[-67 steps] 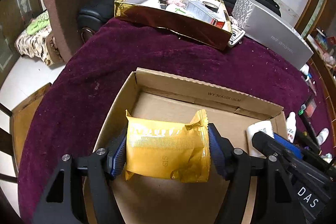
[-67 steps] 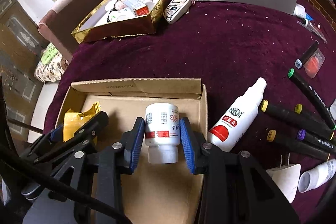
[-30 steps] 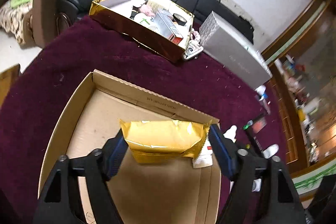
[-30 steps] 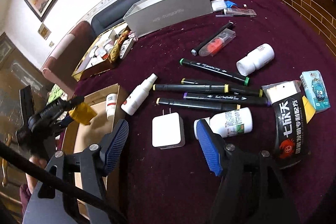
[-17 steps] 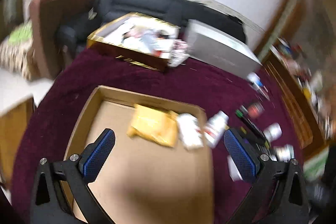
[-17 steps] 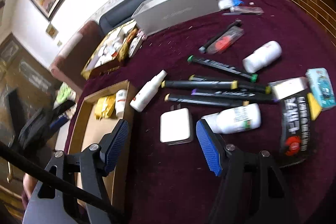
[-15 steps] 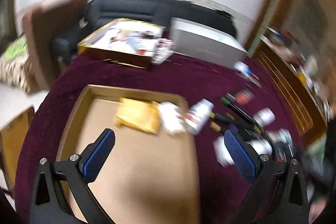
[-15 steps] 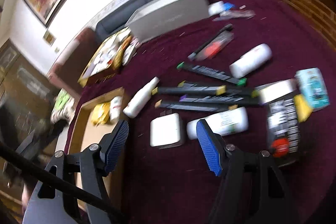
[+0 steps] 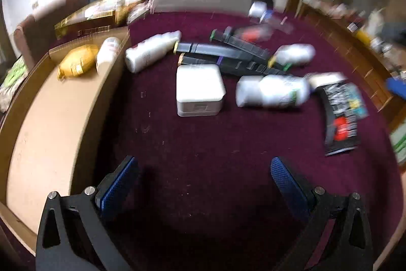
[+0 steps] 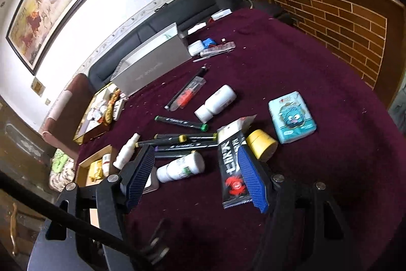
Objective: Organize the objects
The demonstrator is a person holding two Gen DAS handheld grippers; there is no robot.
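Note:
The cardboard box (image 9: 50,123) lies at the left with a gold packet (image 9: 76,61) and a small white bottle (image 9: 106,52) at its far end. My left gripper (image 9: 203,182) is open and empty over the maroon cloth, short of a white charger (image 9: 200,88) and a white bottle (image 9: 271,93). My right gripper (image 10: 196,177) is open and empty above the same white bottle (image 10: 181,168) and a black packet (image 10: 232,164). Several dark markers (image 10: 182,141), a spray bottle (image 10: 125,151) and the box (image 10: 86,169) lie beyond.
A yellow tape roll (image 10: 262,145), a blue tissue pack (image 10: 291,117), another white bottle (image 10: 215,102), a grey box (image 10: 152,65) and a gold tray (image 10: 96,118) sit on the round table. A brick counter (image 10: 342,24) stands at the right.
My left gripper let go of the gold packet in the box, opened, and swung right toward the charger. My right gripper left the small bottle in the box and rose higher over the table.

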